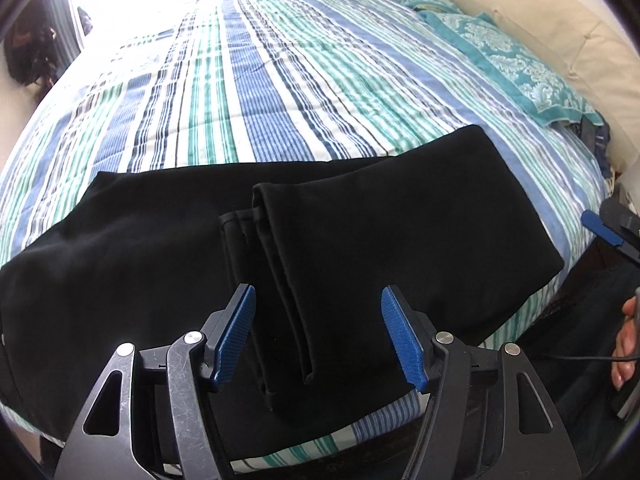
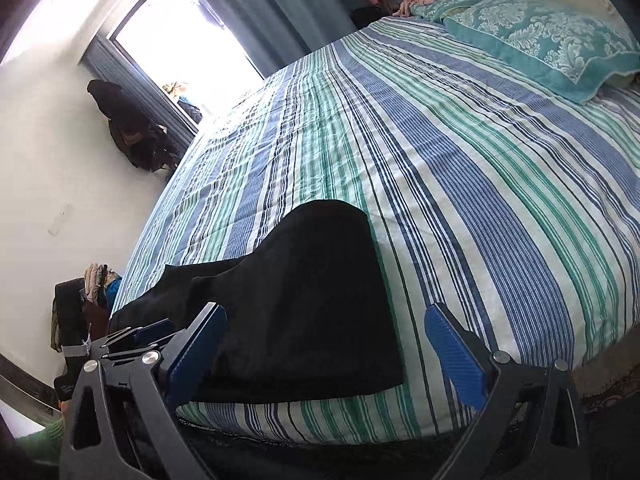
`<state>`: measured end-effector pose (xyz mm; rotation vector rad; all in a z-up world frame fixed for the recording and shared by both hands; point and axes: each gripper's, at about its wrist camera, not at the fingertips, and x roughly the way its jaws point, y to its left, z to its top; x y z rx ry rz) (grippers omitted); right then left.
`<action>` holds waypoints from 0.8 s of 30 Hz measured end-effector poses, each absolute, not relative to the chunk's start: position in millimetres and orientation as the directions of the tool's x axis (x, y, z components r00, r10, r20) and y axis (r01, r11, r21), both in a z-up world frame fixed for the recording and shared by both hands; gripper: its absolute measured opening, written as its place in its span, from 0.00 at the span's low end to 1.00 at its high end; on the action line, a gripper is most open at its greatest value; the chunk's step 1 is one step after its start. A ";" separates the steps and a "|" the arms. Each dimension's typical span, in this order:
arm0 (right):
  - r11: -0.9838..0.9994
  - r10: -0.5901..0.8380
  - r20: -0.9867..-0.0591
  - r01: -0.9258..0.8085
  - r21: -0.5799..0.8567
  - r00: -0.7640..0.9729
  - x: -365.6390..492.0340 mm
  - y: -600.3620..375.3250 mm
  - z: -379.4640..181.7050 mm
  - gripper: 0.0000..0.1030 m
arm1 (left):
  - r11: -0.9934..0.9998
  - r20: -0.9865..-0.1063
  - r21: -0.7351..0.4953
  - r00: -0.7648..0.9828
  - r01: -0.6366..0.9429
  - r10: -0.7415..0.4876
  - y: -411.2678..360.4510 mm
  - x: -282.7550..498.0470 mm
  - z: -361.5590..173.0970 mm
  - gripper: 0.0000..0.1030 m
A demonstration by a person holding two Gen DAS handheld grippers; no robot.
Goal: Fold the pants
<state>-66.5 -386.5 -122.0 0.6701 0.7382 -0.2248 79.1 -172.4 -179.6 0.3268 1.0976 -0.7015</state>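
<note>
I hold both grippers spread and empty: left gripper (image 1: 318,332) over the black pants (image 1: 360,220), which lie part-folded at the bed's (image 1: 280,80) near edge. Risk: stacked hems slipping apart if pinched unevenly. Only the right gripper (image 2: 326,348) view shows the fold's height.

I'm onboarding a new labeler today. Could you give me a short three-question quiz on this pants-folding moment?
1. True or false: the left gripper is clamped on the black pants.
2. The pants lie on: A) a wooden table B) a striped bedspread C) the floor.
3. Fill in: the right gripper is ____, holding nothing.

Key: 1 false, it is open with the folded hems between its fingers; 2 B; 3 open.
</note>
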 end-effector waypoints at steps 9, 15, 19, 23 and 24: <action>0.823 0.038 -0.690 0.369 0.432 0.723 -57.9 -371.8 -123.1 0.96 | 0.760 -0.890 -0.085 0.294 0.644 -0.348 -163.0 70.6 -179.2 0.03; 0.821 0.038 -0.694 0.374 0.431 0.719 -59.6 -370.7 -124.2 0.96 | 0.770 -0.891 -0.081 0.300 0.633 -0.341 -145.2 71.8 -175.5 0.03; 0.827 0.133 -0.724 0.327 0.457 0.676 -45.6 -358.7 -138.2 0.96 | 0.789 -0.911 -0.091 0.269 0.608 -0.312 -138.6 78.0 -194.9 0.04; 0.855 0.177 -0.802 0.315 0.413 0.570 -27.6 -340.4 -163.8 0.98 | 0.791 -0.905 -0.146 0.243 0.594 -0.349 -133.5 81.5 -186.9 0.27; 0.860 0.176 -0.805 0.309 0.406 0.566 -26.6 -339.0 -164.7 0.98 | 0.798 -0.894 -0.185 0.240 0.574 -0.379 -126.2 83.7 -181.4 0.50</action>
